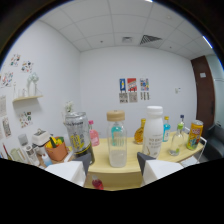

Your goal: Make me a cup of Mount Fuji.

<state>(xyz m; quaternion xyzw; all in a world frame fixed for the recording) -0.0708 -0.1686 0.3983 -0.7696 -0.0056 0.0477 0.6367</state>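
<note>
The gripper (114,167) is spread wide, its two fingers (85,159) dark at the tips and white further back, with nothing pressed between them. Standing in the gap, and a little beyond the fingertips, is the bottle (117,139): clear, with a tan lid, something pale in its lower part and a blue shape showing through the upper part. It rests on the yellow table (112,172) on its own, with space at either side. Taking the bottle as the landmark: just left of it, close to the left fingertip, stands a silver can (77,132) with dark print, slightly tilted in this wide view. Behind the can a pink bottle (93,134) shows in part. Just right of the landmark stands a tall white jug (153,131) with a white cap, and between the two, further back, an amber bottle (140,133). Further right are a blue bottle (166,129), a clear glass bottle (176,139) and, last, a yellow can (195,135) near the table's end. Far left of the landmark, off the table, lies a clutter of small things, among them an orange box (56,149). On the wall behind the bottle hang three small posters (133,90). A small red thing (98,184) lies on the table near the left finger; what it is cannot be told.
</note>
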